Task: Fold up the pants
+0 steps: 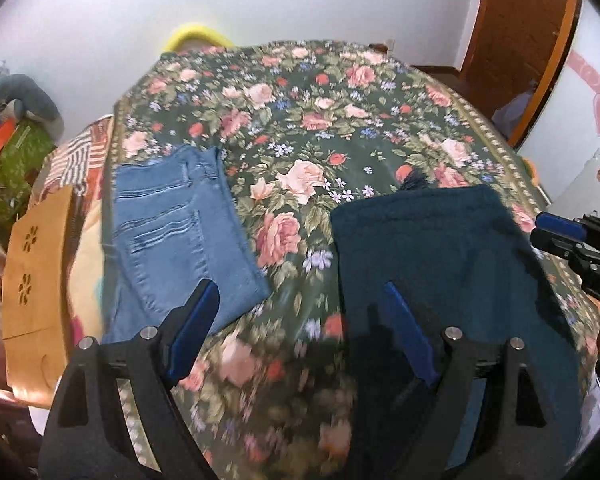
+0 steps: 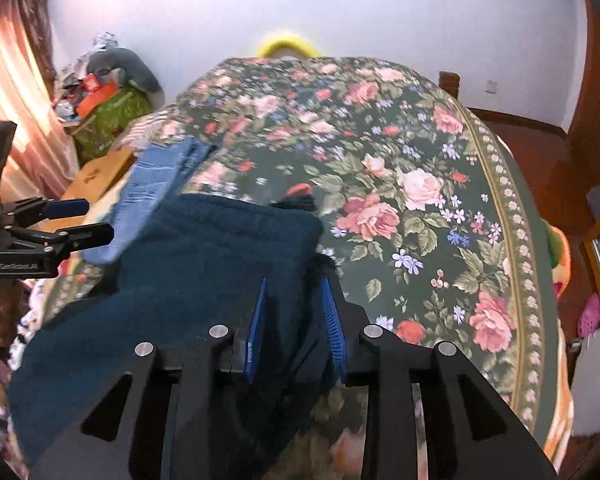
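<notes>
The dark teal pants [image 1: 440, 264] were seen lying on the floral bedspread [image 1: 300, 120] of a bed, near its front edge, their long axis running from the near edge away toward the wall. The right tool [image 2: 294, 312] was placed at the right-hand side edge of this garment, its two blue pads standing narrowly apart with dark cloth between them; whether the cloth was actually pinched could not be told. The left tool [image 1: 300, 320] was held with its pads wide apart and nothing between them, over the strip of bedspread between the teal pants, lying to its right, and the folded blue jeans [image 1: 172, 232], lying to its left and well apart from the teal pair. The right tool was therefore judged the nearer one to the teal pants, while the left tool would have to be carried rightward to reach the garment's left edge before a fold could be made.
</notes>
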